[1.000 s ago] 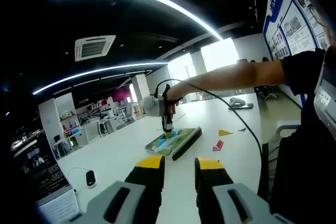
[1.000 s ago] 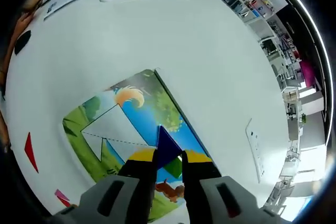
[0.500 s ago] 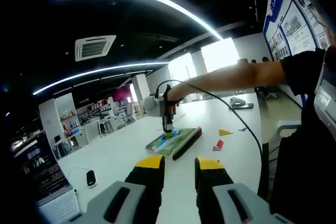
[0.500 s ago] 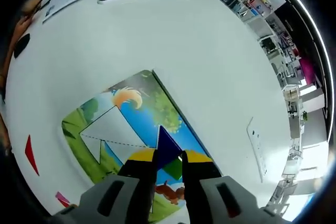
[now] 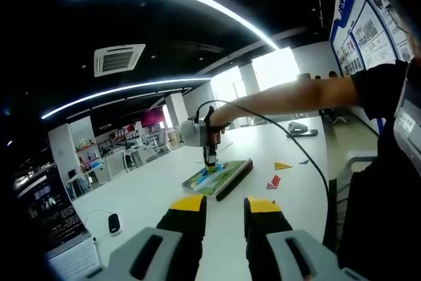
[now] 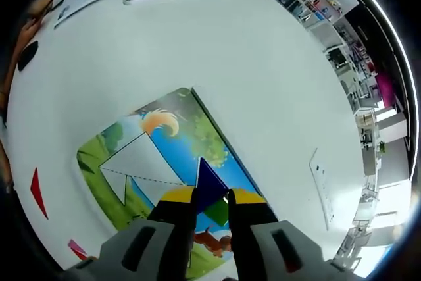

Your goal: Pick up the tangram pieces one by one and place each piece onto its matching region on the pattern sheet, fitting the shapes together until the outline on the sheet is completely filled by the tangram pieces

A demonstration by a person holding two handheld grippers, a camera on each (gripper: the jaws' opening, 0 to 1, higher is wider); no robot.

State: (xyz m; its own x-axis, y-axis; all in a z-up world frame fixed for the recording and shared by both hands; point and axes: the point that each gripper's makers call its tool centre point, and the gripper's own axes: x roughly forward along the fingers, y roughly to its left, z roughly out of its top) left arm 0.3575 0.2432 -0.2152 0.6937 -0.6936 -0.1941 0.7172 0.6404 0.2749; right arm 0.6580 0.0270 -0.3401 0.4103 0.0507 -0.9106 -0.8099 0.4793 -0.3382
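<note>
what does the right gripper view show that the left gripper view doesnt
The right gripper view alone shows, up close, the dark blue triangle clamped in the right hand-held gripper, the white outline on the sheet, and a red piece lying off to the side. The left gripper view alone shows the left hand-held gripper open and empty, the person's arm, a yellow piece and the ceiling lights. Both share the pattern sheet and the white table.

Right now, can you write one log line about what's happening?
right gripper: shut on blue triangle, over pattern sheet | left gripper: open, idle above table | red piece: loose on table
</note>
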